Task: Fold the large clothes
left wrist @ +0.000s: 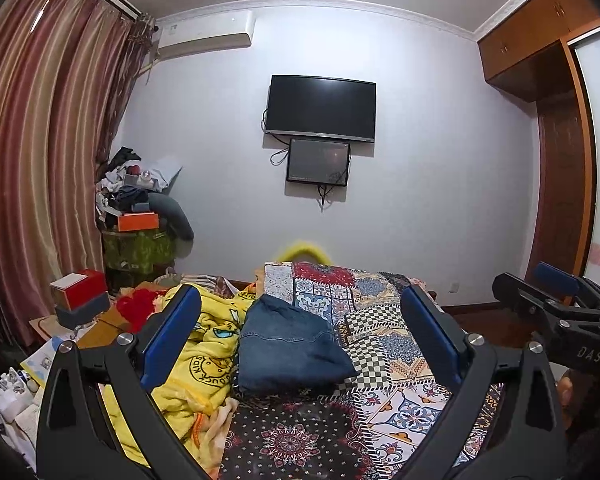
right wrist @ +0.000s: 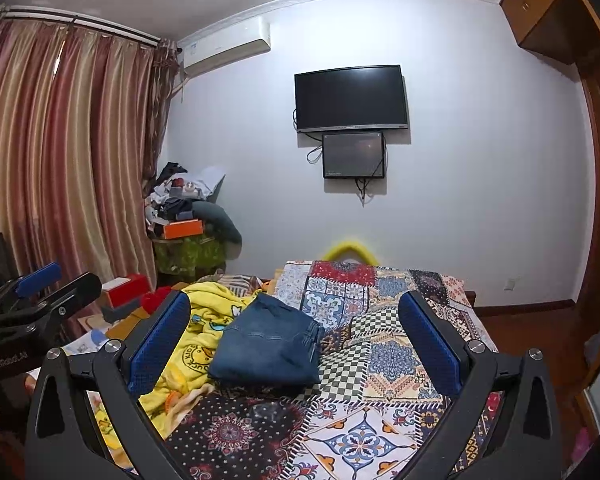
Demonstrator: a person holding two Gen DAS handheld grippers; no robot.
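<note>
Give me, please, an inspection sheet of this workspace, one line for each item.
Surface: bed with patchwork bedspread, mostly bare on its right half.
Job's things: folded jeans lying flat on the bedspread, touched by neither gripper.
Clutter: yellow blanket crumpled to the left of the jeans; red box beside the bed; heap of clothes and boxes in the corner.
Grippers: left tongs open, holding nothing; right tongs open, holding nothing; both above the bed.
Cables: loose wires hang below the small screen.
Surroundings: television, air conditioner, curtains, wardrobe.
</note>
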